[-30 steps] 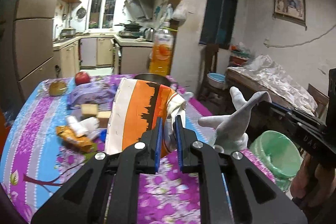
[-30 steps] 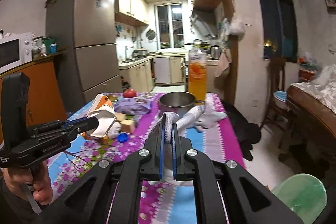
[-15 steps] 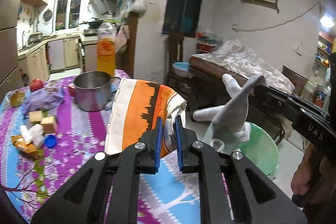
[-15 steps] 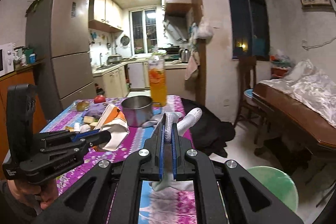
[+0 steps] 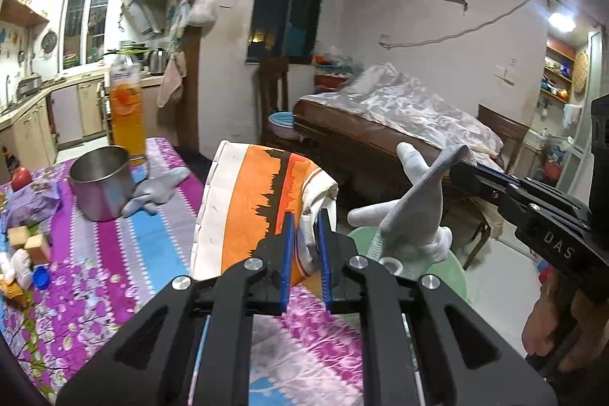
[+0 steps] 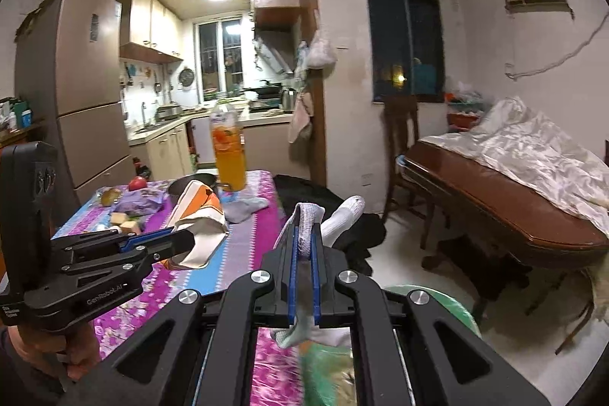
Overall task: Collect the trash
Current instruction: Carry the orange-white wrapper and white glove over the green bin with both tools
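My left gripper [image 5: 303, 221] is shut on an orange and white paper bag [image 5: 251, 204] and holds it up past the table's right edge; the bag also shows in the right wrist view [image 6: 198, 215]. My right gripper [image 6: 303, 234] is shut on a grey and white work glove [image 6: 306, 221], which hangs in the left wrist view [image 5: 415, 212] just above a green trash bin [image 5: 453, 276]. The bin shows low in the right wrist view [image 6: 449, 307]. The right gripper [image 5: 456, 170] is to the right of the bag.
The table with a purple flowered cloth [image 5: 99, 273] carries a steel pot [image 5: 101, 183], an orange juice bottle [image 5: 125, 113], a second grey glove [image 5: 158, 189], an apple [image 5: 21, 177], a blue cap [image 5: 41, 278] and wrappers. A brown bed [image 6: 506, 200] and a chair [image 6: 399, 143] stand to the right.
Both grippers have swung right, away from the table's middle towards the green bin, carrying the bag and the glove. The glove now hangs over the bin.
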{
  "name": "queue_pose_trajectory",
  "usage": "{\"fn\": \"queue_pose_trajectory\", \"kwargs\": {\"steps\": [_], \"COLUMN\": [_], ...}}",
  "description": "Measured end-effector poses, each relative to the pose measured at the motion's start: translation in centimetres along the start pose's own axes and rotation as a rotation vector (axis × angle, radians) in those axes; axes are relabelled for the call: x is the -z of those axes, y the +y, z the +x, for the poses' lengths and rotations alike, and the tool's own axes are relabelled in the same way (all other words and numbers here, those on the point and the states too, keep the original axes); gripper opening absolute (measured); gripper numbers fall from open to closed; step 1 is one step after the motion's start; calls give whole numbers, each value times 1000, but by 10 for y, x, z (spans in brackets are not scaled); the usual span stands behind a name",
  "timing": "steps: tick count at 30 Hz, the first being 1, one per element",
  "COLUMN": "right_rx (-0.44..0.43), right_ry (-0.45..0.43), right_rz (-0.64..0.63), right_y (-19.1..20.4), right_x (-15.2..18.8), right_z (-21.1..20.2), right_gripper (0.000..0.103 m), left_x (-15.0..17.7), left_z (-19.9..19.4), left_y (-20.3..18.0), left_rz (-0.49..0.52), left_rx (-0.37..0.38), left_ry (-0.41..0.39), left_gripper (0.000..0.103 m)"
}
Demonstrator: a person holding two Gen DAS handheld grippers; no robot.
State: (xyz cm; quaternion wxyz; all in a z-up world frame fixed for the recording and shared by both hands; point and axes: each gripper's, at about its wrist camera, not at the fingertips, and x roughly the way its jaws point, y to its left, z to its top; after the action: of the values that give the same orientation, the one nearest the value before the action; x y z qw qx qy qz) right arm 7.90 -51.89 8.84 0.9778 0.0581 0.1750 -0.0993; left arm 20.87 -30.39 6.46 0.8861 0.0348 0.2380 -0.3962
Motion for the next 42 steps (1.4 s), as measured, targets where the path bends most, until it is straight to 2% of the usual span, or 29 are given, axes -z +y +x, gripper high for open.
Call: {"fn": "queue_pose_trajectory", "kwargs": {"steps": [11,17,21,28,35,42], "right_rx": [98,135,158,167,153,125], "right_ry": [48,83,120,189,294,332], "right_rz": [34,52,71,137,219,279], "right_y": [-62,-90,-107,-132,-148,-161], "right_x": [15,27,34,52,73,90], "right_z": [-7,-5,1,13,44,64], "right_gripper": [6,6,6,6,6,6], "left_x": [-1,3,9,16,21,24], "left_z": [41,74,89,109,119,128], "left_y": [-49,-72,-84,-101,-110,-112], "left_rz": [20,15,18,33,49,58], "left_rx": [104,172,192,195,171,141], "left_ry": [36,86,110,139,163,188], "left_gripper": [11,11,11,11,11,11]}}
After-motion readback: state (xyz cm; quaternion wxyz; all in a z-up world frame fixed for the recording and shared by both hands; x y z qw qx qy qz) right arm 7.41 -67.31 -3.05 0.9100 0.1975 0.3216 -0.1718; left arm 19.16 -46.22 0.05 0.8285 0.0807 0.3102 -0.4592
